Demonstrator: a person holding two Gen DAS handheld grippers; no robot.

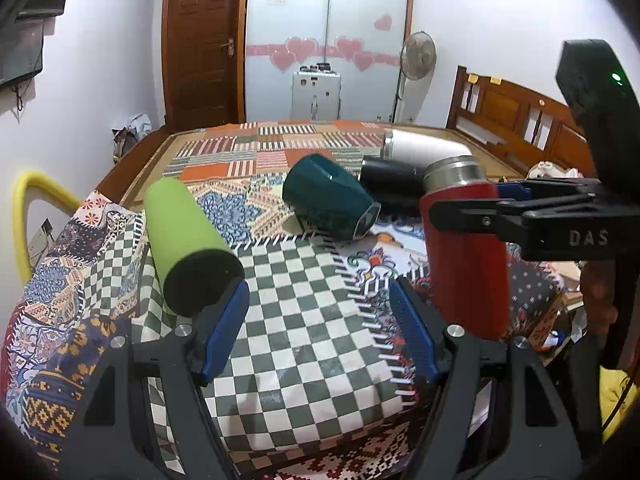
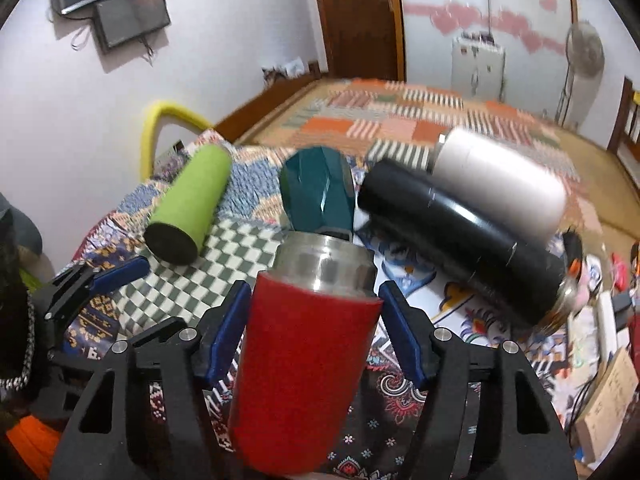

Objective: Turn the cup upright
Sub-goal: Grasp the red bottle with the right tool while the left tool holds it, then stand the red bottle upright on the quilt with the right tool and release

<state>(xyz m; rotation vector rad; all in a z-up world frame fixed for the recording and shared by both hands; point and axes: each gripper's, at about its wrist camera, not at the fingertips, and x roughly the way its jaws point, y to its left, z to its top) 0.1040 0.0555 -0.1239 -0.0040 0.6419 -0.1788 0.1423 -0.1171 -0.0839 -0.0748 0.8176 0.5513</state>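
Observation:
A red cup (image 1: pixel 466 256) with a steel neck (image 2: pixel 324 266) stands nearly upright, neck up, leaning slightly, and my right gripper (image 2: pixel 314 316) is shut on its sides; the same gripper (image 1: pixel 468 202) reaches in from the right in the left wrist view. Whether the cup's base rests on the cloth I cannot tell. On its side at the left lies a green cup (image 1: pixel 188 240) (image 2: pixel 190 204), dark end toward me. My left gripper (image 1: pixel 318 332) is open over the checkered cloth (image 1: pixel 304 312), its left pad close to the green cup.
A teal cup (image 1: pixel 328 196) (image 2: pixel 318 192), a black flask (image 1: pixel 394 184) (image 2: pixel 464 240) and a white flask (image 1: pixel 420 148) (image 2: pixel 500 176) lie on their sides behind. Patterned cloths (image 2: pixel 400 396) cover the surface. A yellow chair back (image 1: pixel 24 208) stands at left.

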